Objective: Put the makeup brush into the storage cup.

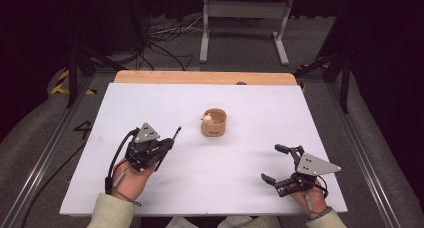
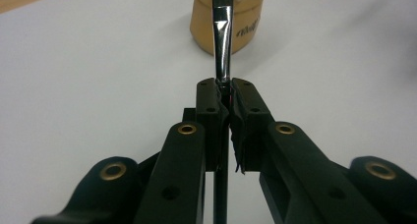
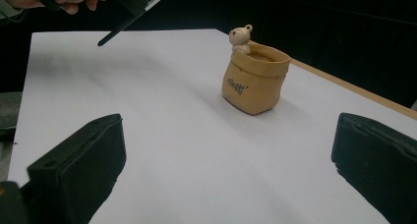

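While left gripper [image 2: 223, 94] clamps a paintbrush [image 2: 222, 35], bristles toward bear pot [image 1: 214, 122], right gripper [image 1: 274, 163] wide open, empty.

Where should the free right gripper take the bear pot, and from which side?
Best guess: across its sack-shaped body below the rolled rim, coming in level from the person's side. The bear pot stands upright and the open right gripper already faces it; the bear figure on the rim hinders a top grasp.

Tan sack-shaped pot [image 3: 253, 81] with small bear figure [image 3: 240, 38] on white counter [image 3: 162, 111], black fingers [image 3: 81, 165] spread wide, brush [image 3: 130, 17] held beyond
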Available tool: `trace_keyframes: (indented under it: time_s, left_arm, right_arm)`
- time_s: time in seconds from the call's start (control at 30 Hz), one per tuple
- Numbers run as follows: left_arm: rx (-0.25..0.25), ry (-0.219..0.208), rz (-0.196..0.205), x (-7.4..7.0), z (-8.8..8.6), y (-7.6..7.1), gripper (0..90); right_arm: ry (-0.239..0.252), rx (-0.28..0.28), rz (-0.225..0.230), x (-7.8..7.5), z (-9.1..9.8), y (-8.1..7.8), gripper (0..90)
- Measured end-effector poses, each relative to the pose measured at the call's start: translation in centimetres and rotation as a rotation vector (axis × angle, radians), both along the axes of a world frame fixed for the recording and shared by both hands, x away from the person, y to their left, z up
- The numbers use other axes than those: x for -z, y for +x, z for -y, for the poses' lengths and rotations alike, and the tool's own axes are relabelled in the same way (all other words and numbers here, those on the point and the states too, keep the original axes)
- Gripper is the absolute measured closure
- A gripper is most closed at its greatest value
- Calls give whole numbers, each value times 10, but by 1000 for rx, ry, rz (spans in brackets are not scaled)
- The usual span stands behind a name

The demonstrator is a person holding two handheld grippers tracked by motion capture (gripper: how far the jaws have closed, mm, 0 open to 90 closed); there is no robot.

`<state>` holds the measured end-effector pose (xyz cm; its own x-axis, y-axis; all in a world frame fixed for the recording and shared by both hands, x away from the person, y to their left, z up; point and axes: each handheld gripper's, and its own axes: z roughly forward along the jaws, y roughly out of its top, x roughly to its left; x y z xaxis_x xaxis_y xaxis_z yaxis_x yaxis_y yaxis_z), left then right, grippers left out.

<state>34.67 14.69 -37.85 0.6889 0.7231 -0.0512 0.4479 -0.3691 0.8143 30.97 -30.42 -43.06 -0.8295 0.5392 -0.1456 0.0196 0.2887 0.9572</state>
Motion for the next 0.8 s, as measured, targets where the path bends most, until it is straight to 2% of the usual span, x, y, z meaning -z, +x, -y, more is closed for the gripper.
trace_keyframes:
  time_s: [0.1,0.17,0.2,0.23,0.37,0.47,0.6,0.8]
  left_arm:
    - [5,-44,28,-2,-3,-1,831]
    - [25,-115,73,-4,-7,-3,831]
    - [18,-127,86,-5,-8,-3,831]
    - [16,-145,81,-6,-9,-3,831]
    - [39,-234,106,-5,-14,-2,831]
    - [62,-283,125,-4,-17,0,830]
    - [83,-288,159,-4,-19,1,831]
    - [108,-361,179,-4,-22,5,831]
  right_arm:
    - [0,1,1,0,0,0,0]
    - [1,0,0,0,0,0,0]
    - [-1,-1,-1,0,0,0,0]
    - [-1,-1,-3,0,0,0,0]
    - [0,-3,-3,0,0,0,0]
    - [2,-3,-2,0,0,0,0]
    - [0,-6,-7,1,0,0,0]
    - [0,-10,-7,1,-1,0,0]
